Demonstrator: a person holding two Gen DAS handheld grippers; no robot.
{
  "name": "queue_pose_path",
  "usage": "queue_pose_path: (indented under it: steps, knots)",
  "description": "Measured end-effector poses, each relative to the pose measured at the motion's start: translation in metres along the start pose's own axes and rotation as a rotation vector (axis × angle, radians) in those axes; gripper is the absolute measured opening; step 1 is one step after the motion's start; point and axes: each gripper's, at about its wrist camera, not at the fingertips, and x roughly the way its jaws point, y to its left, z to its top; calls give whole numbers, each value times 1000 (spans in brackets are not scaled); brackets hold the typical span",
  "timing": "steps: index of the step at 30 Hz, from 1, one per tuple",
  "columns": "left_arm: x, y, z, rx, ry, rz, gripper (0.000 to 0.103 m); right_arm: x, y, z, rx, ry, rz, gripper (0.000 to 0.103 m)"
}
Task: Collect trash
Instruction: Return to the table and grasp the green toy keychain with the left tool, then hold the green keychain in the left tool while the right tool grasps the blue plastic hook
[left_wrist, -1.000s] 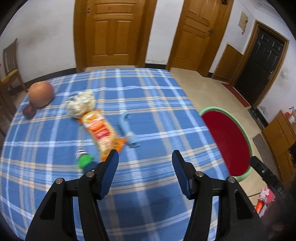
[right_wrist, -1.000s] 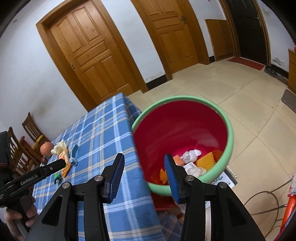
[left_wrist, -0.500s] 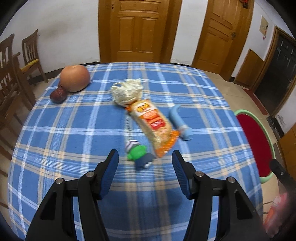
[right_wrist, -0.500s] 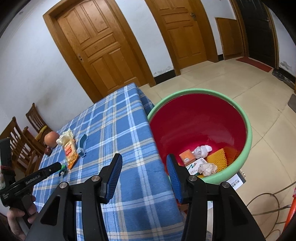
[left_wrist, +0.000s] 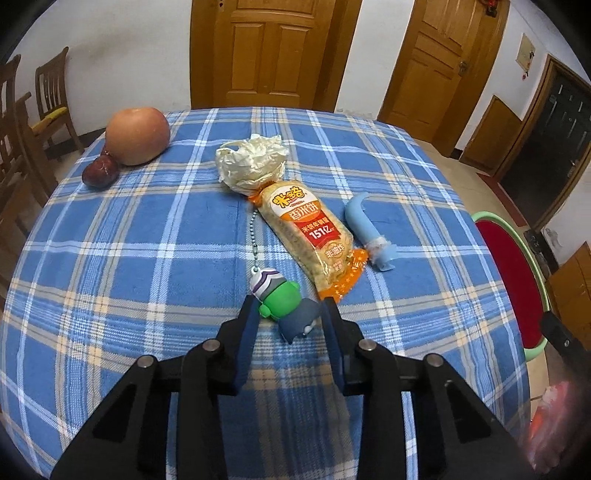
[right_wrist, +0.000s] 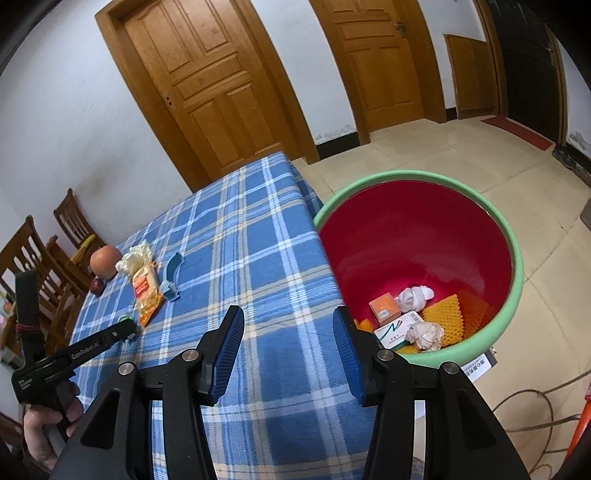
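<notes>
On the blue plaid tablecloth (left_wrist: 129, 258) lie a green and grey keychain toy (left_wrist: 286, 306), an orange snack packet (left_wrist: 314, 236), a crumpled white wrapper (left_wrist: 253, 162) and a light blue curved piece (left_wrist: 364, 225). My left gripper (left_wrist: 290, 314) is open with its fingertips on either side of the keychain toy, not closed on it. My right gripper (right_wrist: 288, 332) is open and empty, above the table's right edge beside the green-rimmed red bin (right_wrist: 424, 236), which holds several pieces of trash.
An apple (left_wrist: 138, 134) and a small dark red fruit (left_wrist: 99, 172) sit at the table's far left. Wooden chairs (left_wrist: 48, 107) stand left of the table. The bin (left_wrist: 509, 266) stands on the floor off the table's right edge. Cables (right_wrist: 532, 406) lie on the floor.
My left gripper has moved forward over the table and narrowed, so its fingers now flank the keychain toy. My right gripper has lifted and drawn back slightly, still open.
</notes>
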Motion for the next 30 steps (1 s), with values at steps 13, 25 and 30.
queue_pose_path:
  steps: [13,25,30]
  knots:
    - [-23,38,10,-65,-60,2,34,23,45,8,-63,36,48,51]
    - [-23,76,10,-153,-71,3,34,72,108,13,-177,102,110,51]
    - [-19,82,8,-169,-61,-11,34,91,125,15,-216,118,118,50]
